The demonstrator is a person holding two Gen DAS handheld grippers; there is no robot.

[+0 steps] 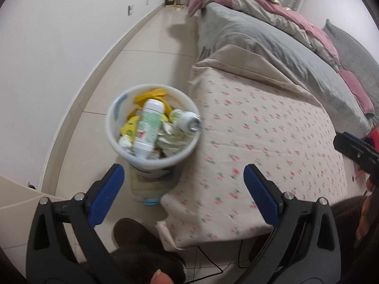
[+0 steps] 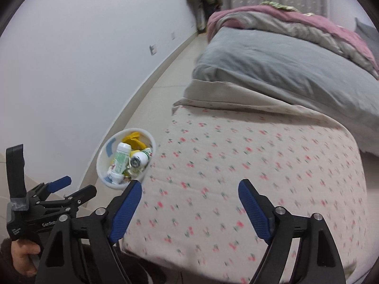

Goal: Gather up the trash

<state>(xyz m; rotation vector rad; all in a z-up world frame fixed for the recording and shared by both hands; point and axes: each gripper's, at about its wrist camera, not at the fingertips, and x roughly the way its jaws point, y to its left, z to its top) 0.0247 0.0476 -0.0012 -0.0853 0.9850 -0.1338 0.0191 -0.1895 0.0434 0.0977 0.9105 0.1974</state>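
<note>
A white trash bin (image 1: 111,120) stands on the floor beside the bed. It holds a white and green bottle (image 1: 148,127), a small can (image 1: 187,119), yellow wrappers (image 1: 151,94) and crumpled paper. My left gripper (image 1: 183,179) is open and empty, above and just in front of the bin. My right gripper (image 2: 190,195) is open and empty over the floral bed cover (image 2: 248,165). The bin also shows in the right wrist view (image 2: 104,158), at the left, with the left gripper (image 2: 71,187) beside it.
The bed carries a grey duvet (image 1: 272,47) and a pink and beige blanket (image 1: 272,7). A white wall (image 1: 59,47) with sockets runs along the left. A dark slipper (image 1: 137,241) and a black cable (image 1: 213,265) lie on the tiled floor.
</note>
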